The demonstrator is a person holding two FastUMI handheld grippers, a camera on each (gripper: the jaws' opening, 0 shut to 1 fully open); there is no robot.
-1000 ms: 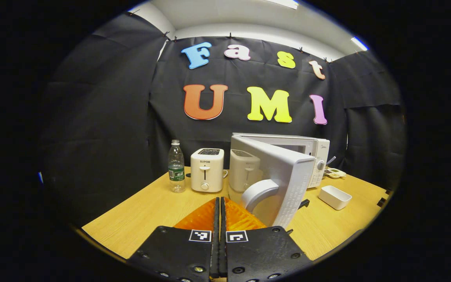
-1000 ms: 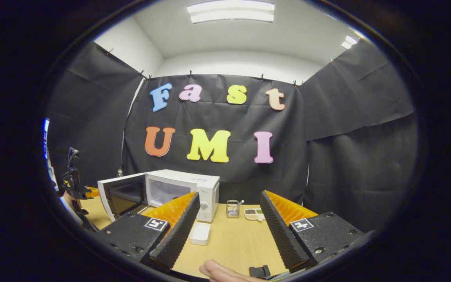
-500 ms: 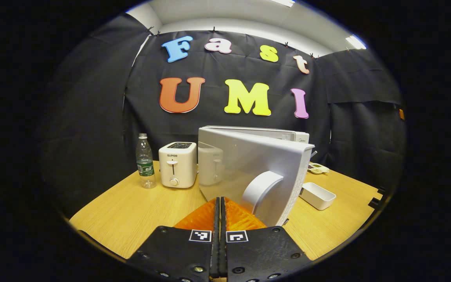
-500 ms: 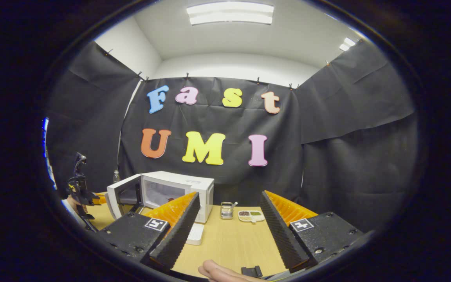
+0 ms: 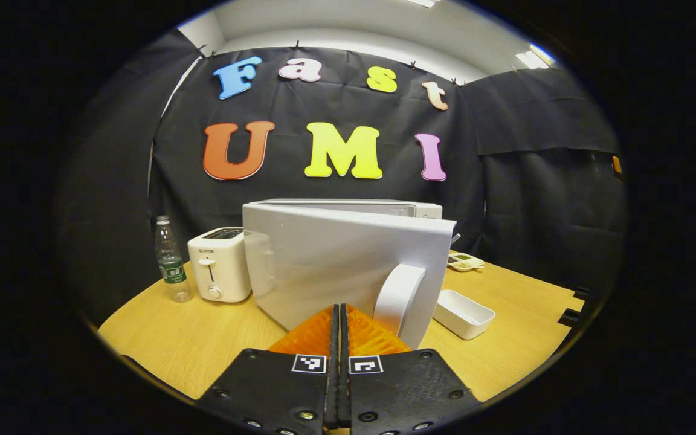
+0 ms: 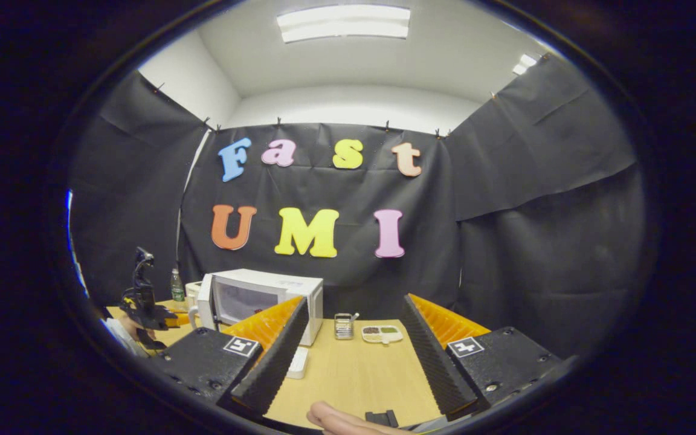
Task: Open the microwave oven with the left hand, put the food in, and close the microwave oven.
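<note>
One toaster (image 5: 220, 264) and bottle (image 5: 170, 260) flank the microwave door (image 5: 336, 266).

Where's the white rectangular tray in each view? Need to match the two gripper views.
Left gripper view: the white tray lies on the table right of centre, just right of the microwave door's handle.
Right gripper view: low and left of centre, partly hidden behind the right tool's left finger, in front of the microwave.
Shared landmark: the microwave, directly behind the tray.
</note>
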